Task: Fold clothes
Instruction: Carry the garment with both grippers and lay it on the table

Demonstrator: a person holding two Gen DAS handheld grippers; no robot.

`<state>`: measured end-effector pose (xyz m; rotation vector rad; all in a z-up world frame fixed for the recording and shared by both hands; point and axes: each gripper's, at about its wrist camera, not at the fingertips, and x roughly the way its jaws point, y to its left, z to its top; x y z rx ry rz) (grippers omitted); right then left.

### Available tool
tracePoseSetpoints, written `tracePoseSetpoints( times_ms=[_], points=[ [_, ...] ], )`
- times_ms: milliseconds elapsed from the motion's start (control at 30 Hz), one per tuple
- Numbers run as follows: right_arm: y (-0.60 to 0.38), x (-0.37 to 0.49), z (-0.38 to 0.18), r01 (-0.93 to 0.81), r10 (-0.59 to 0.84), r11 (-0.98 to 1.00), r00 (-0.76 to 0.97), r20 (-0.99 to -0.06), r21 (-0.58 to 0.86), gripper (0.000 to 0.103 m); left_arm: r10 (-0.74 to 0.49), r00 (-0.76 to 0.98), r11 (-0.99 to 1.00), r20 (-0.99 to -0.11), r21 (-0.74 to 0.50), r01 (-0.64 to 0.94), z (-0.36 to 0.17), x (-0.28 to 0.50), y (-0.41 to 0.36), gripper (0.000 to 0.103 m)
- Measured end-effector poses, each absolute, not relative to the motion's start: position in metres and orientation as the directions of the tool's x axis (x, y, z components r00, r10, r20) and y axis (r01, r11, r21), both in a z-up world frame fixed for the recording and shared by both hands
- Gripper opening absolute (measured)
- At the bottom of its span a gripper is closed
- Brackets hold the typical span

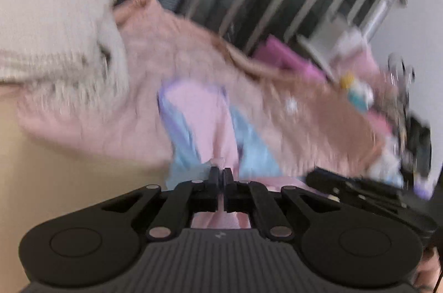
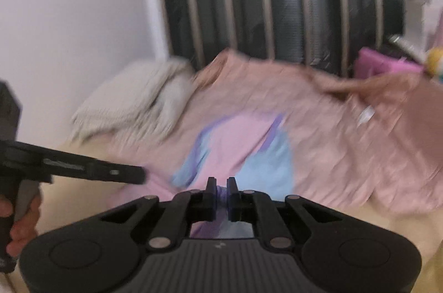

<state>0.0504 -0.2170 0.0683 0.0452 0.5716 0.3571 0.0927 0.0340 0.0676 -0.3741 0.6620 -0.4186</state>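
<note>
A small pastel garment (image 1: 199, 110) in pink, light blue and lilac lies over a larger salmon-pink garment (image 1: 116, 110) on a cream surface. My left gripper (image 1: 220, 171) is shut on the pastel garment's pink near edge. My right gripper (image 2: 221, 182) is shut on the lilac and blue edge of the same garment (image 2: 243, 138). The right gripper also shows in the left wrist view (image 1: 357, 185) at the lower right. The left gripper shows in the right wrist view (image 2: 110, 172) at the left. Both views are blurred by motion.
A folded off-white knit (image 1: 55, 38) lies at the left beside the salmon garment (image 2: 346, 154). A dark slatted headboard (image 2: 277, 2) stands behind. A magenta item (image 2: 379, 63) and small toys (image 1: 357, 90) lie at the far right. A white wall (image 2: 69, 16) is at the left.
</note>
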Motion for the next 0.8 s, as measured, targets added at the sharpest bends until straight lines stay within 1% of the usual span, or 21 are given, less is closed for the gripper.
tracePoseSetpoints(
  times_ms=[33,67,100,133,167,200,233,267,300,333,367,400,433,467,533,567,633,700,733,767,800],
  points=[
    [-0.223,0.058,0.074,-0.300,0.331,0.943,0.796,-0.507,0.144,0.006,-0.481,0.736,0.838,-0.476,-0.496,0.227,0.072,0.103,0.039,0.003],
    [-0.229,0.065,0.080,-0.282,0.318,0.948,0.810,-0.493,0.148,0.006,-0.477,0.755,0.823,-0.451,-0.531,0.202,0.075,0.115,0.044,0.013],
    [-0.235,0.072,0.086,-0.264,0.304,0.953,0.823,-0.480,0.152,0.006,-0.467,0.760,0.816,-0.452,-0.551,0.174,0.074,0.129,0.047,0.032],
    [-0.239,0.087,0.081,-0.242,0.276,0.961,0.822,-0.498,0.134,0.008,-0.443,0.755,0.829,-0.483,-0.542,0.140,0.072,0.140,0.048,0.038],
    [-0.241,0.100,0.075,-0.190,0.217,0.976,0.823,-0.525,0.104,0.010,-0.412,0.747,0.849,-0.522,-0.518,0.106,0.071,0.144,0.048,0.036],
    [-0.241,0.102,0.070,-0.141,0.151,0.988,0.818,-0.555,0.063,0.014,-0.406,0.740,0.856,-0.536,-0.508,0.102,0.070,0.140,0.050,0.035],
    [-0.241,0.103,0.066,-0.095,0.091,0.995,0.810,-0.580,0.022,0.014,-0.430,0.735,0.847,-0.525,-0.516,0.126,0.071,0.129,0.055,0.035],
    [-0.242,0.084,0.066,-0.139,0.141,0.989,0.815,-0.562,0.047,0.015,-0.459,0.729,0.834,-0.508,-0.529,0.157,0.072,0.114,0.059,0.036],
    [-0.243,0.064,0.067,-0.182,0.191,0.981,0.818,-0.542,0.071,0.016,-0.495,0.717,0.822,-0.490,-0.531,0.204,0.071,0.094,0.061,0.040],
    [-0.244,0.045,0.067,-0.227,0.244,0.969,0.817,-0.522,0.096,0.023,-0.526,0.702,0.818,-0.481,-0.513,0.261,0.070,0.074,0.059,0.041],
    [-0.242,0.024,0.065,-0.318,0.357,0.934,0.782,-0.511,0.165,0.035,-0.543,0.690,0.818,-0.478,-0.488,0.306,0.069,0.057,0.057,0.042],
    [-0.240,0.008,0.061,-0.393,0.463,0.886,0.721,-0.516,0.247,0.039,-0.538,0.685,0.830,-0.491,-0.451,0.329,0.066,0.045,0.051,0.043],
    [-0.236,0.000,0.055,-0.427,0.524,0.851,0.667,-0.530,0.305,0.040,-0.528,0.672,0.843,-0.519,-0.415,0.341,0.062,0.036,0.045,0.043],
    [-0.229,-0.004,0.047,-0.440,0.561,0.827,0.617,-0.552,0.350,0.038,-0.523,0.654,0.850,-0.546,-0.392,0.352,0.057,0.031,0.039,0.043],
    [-0.212,-0.010,0.033,-0.446,0.568,0.822,0.583,-0.582,0.355,0.037,-0.541,0.619,0.840,-0.569,-0.392,0.375,0.047,0.025,0.031,0.043],
    [-0.207,-0.012,0.028,-0.438,0.548,0.834,0.590,-0.593,0.336,0.024,-0.548,0.599,0.836,-0.584,-0.399,0.376,0.040,0.024,0.030,0.043],
    [-0.203,-0.013,0.021,-0.397,0.508,0.860,0.618,-0.600,0.320,0.002,-0.545,0.581,0.838,-0.604,-0.391,0.380,0.034,0.017,0.030,0.043],
    [-0.208,-0.021,0.025,-0.376,0.504,0.864,0.645,-0.575,0.335,0.002,-0.547,0.594,0.837,-0.590,-0.367,0.406,0.037,-0.002,0.034,0.043],
    [-0.213,-0.028,0.031,-0.371,0.510,0.860,0.659,-0.553,0.350,0.001,-0.560,0.604,0.828,-0.568,-0.362,0.427,0.042,-0.015,0.038,0.044],
    [-0.223,-0.038,0.043,-0.387,0.551,0.832,0.659,-0.512,0.398,0.001,-0.567,0.613,0.823,-0.550,-0.351,0.446,0.047,-0.028,0.039,0.051],
    [-0.232,-0.048,0.056,-0.404,0.590,0.801,0.658,-0.468,0.443,0.001,-0.566,0.623,0.823,-0.540,-0.330,0.462,0.051,-0.040,0.038,0.068]
  ],
)
